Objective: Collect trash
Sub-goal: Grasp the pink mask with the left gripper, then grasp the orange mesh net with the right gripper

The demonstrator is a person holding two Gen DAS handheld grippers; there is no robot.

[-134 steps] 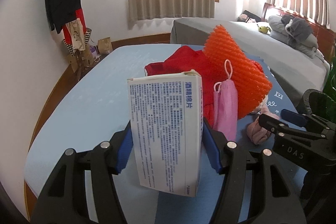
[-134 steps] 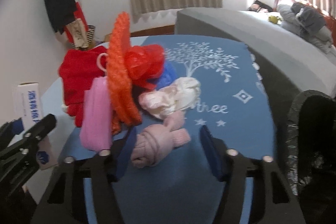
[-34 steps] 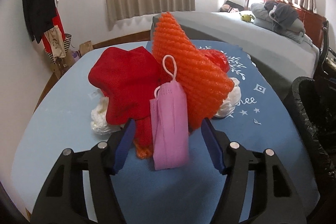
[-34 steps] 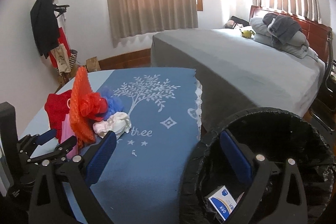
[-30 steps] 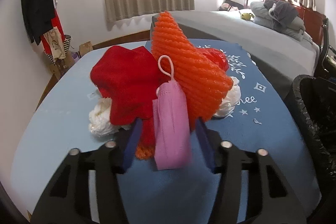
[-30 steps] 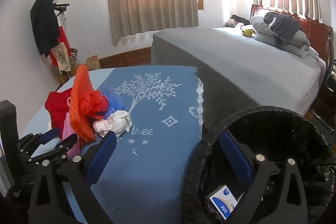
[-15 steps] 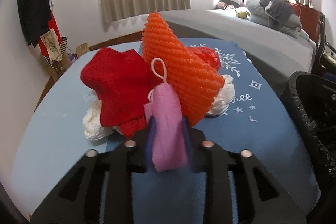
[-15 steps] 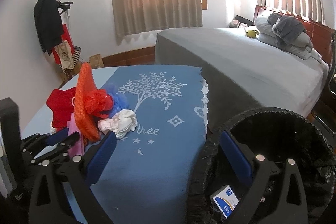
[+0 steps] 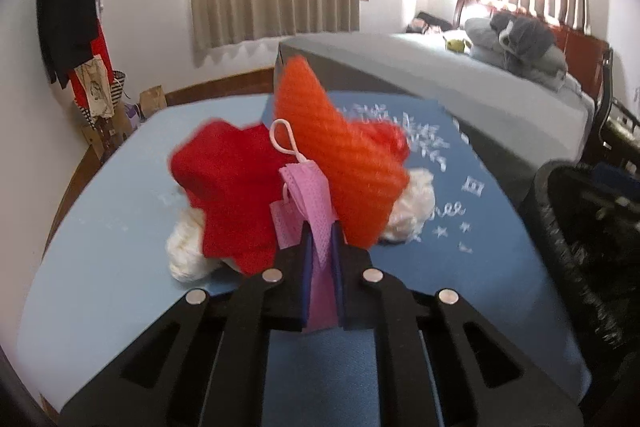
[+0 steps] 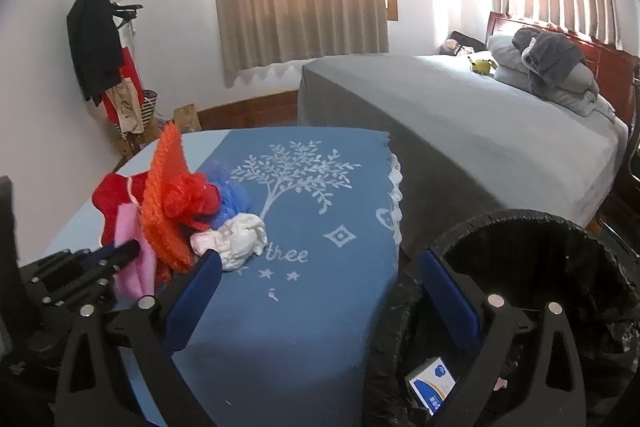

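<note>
A pink face mask (image 9: 310,203) stands against the trash pile on the blue table. My left gripper (image 9: 322,247) has its jaws closing, with both pads pressing on the mask's lower half. The right wrist view shows the left gripper (image 10: 120,251) on the same mask (image 10: 130,227). Behind the mask are an orange foam net (image 9: 340,163), a red cloth (image 9: 232,187) and white crumpled paper (image 9: 188,251). My right gripper (image 10: 320,263) is open and holds nothing. It hovers between the table's edge and the black-lined bin (image 10: 540,227).
A blue-and-white box (image 10: 432,383) lies in the bin. The tree-print blue cloth (image 10: 320,307) covers the table's right half. A grey bed (image 10: 480,115) stands beyond. A coat rack (image 10: 96,47) is at the far-left wall.
The left jaws closed from wide apart onto the pink mask, squeezing it narrow. The right gripper stayed by the bin. The white box held earlier is gone from the left gripper.
</note>
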